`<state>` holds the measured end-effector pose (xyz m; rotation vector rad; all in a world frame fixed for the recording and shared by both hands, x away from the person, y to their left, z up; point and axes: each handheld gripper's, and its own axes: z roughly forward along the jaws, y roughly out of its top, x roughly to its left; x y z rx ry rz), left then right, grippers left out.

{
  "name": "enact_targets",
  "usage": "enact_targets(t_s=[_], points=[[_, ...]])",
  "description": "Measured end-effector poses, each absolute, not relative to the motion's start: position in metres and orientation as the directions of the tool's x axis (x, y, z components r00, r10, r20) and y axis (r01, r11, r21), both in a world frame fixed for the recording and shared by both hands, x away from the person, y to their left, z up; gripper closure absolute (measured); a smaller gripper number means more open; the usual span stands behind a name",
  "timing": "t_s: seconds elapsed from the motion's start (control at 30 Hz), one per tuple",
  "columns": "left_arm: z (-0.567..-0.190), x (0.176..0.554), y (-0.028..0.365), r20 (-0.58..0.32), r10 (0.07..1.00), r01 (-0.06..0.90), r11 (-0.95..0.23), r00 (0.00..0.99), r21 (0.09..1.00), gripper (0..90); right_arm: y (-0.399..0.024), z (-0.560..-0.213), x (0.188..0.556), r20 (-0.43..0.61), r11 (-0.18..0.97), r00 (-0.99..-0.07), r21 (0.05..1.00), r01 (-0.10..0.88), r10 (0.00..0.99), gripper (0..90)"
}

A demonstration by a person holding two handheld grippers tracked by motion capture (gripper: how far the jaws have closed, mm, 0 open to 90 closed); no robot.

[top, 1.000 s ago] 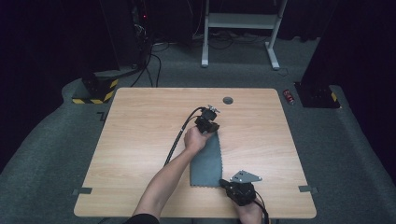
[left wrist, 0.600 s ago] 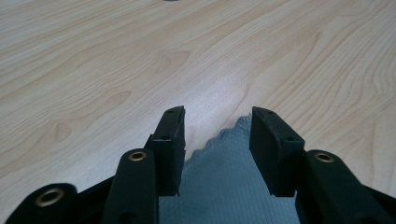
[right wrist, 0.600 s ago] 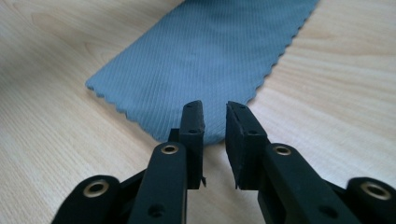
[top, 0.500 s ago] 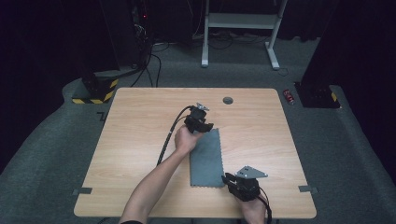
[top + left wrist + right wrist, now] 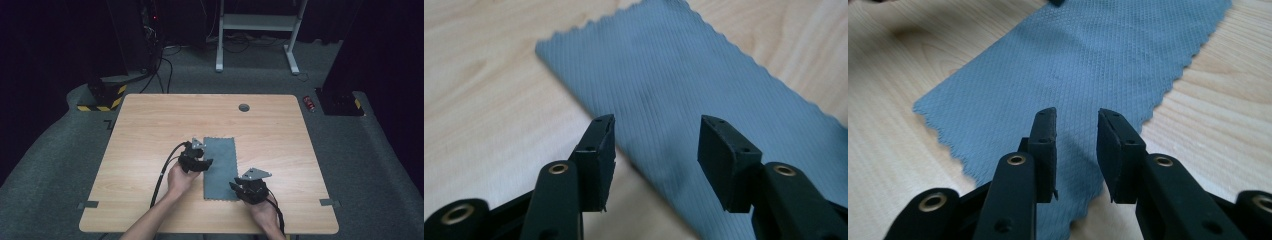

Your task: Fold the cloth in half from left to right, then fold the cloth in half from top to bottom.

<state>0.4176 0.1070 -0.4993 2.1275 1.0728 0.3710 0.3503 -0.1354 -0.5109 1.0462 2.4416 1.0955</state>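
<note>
A grey-blue cloth (image 5: 222, 160) with zigzag-cut short ends lies flat on the wooden table (image 5: 150, 130), long side running away from me. My left gripper (image 5: 204, 160) hovers at the cloth's left long edge. In the left gripper view its jaws (image 5: 658, 125) stand open above the cloth (image 5: 684, 70); they have just been opening, with nothing between them. My right gripper (image 5: 237, 186) is at the cloth's near right corner. Its jaws (image 5: 1076, 117) are open a finger's width over the cloth (image 5: 1083, 55), also just opened, and hold nothing.
A round cable hole (image 5: 244, 107) sits near the table's far edge. Grey tape tabs (image 5: 87, 205) mark the near corners. On the floor beyond lie a red can (image 5: 310, 103), cables (image 5: 160, 75) and a white stand's legs (image 5: 255, 22).
The left gripper let go of the cloth's far end and drew back toward me along its left edge. The right gripper let go of the near end. The cloth now lies straight and flat.
</note>
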Motion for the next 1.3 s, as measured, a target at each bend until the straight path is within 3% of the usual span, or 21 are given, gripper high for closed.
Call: enact_targets(t_s=[0.2,0.33,0.4,0.57,0.9,1.1,1.3], points=[[-0.505,0.381,0.110,-0.078,0.791,0.585,-0.377,0.606,0.718,47.1,-0.133,-0.515,0.359,0.024,0.489,-0.720,0.719,0.494,0.693,67.9],[-0.509,0.361,0.105,-0.029,0.798,0.570,-0.405,0.602,0.715,46.0,-0.134,-0.519,0.365,0.021,0.500,-0.732,0.717,0.486,0.680,68.0],[-0.515,0.353,0.102,0.048,0.800,0.557,-0.459,0.598,0.692,45.7,-0.134,-0.519,0.366,0.018,0.506,-0.737,0.716,0.480,0.675,68.2],[-0.514,0.350,0.105,0.067,0.809,0.560,-0.462,0.584,0.688,45.1,-0.134,-0.518,0.367,0.001,0.521,-0.742,0.711,0.472,0.671,68.3],[-0.509,0.334,0.106,0.013,0.801,0.569,-0.436,0.599,0.698,43.4,-0.136,-0.518,0.368,0.010,0.516,-0.744,0.715,0.472,0.668,66.5],[-0.512,0.322,0.102,0.055,0.787,0.548,-0.476,0.615,0.688,43.4,-0.140,-0.513,0.364,0.017,0.509,-0.754,0.727,0.460,0.657,63.6],[-0.516,0.317,0.104,0.031,0.777,0.539,-0.464,0.629,0.703,51.9,-0.145,-0.512,0.361,-0.006,0.532,-0.757,0.714,0.454,0.654,60.5]])
